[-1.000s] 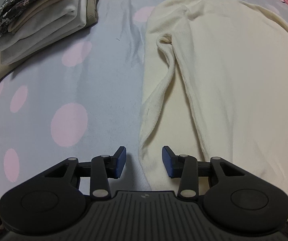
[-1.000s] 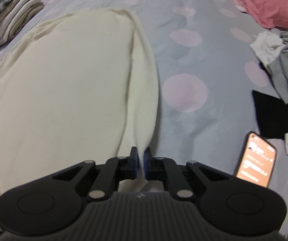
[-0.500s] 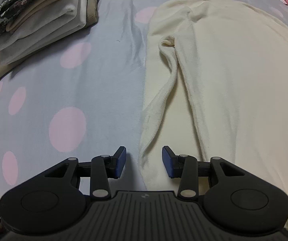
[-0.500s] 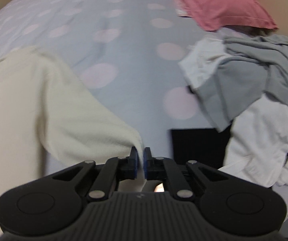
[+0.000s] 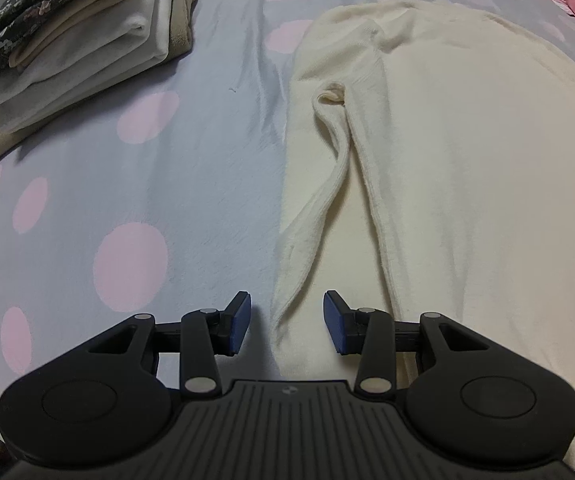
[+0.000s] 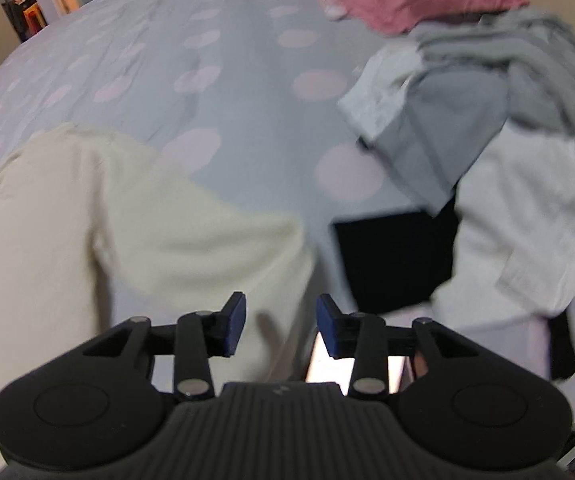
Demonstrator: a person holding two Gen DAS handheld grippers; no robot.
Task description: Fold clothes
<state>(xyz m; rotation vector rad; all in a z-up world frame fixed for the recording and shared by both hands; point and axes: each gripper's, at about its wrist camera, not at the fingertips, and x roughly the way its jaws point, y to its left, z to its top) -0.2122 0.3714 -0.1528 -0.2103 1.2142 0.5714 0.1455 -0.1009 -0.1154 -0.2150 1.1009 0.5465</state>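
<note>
Ahead of both my tongs, the cream sweater (image 5: 447, 168) lies spread on the dotted bedsheet (image 5: 191, 184).

My left tongs (image 5: 286, 322) are released, jaws apart over the sweater's near edge, with a stack of folded clothes (image 5: 79, 36) far ahead to their left. My right tongs (image 6: 280, 325) are released too, above the sweater's corner (image 6: 215, 248); a pile of unfolded laundry (image 6: 507, 152) sits ahead to their right.

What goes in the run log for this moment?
left gripper: open, over sweater edge | right gripper: open, above sweater corner | pile of clothes: unfolded
</note>
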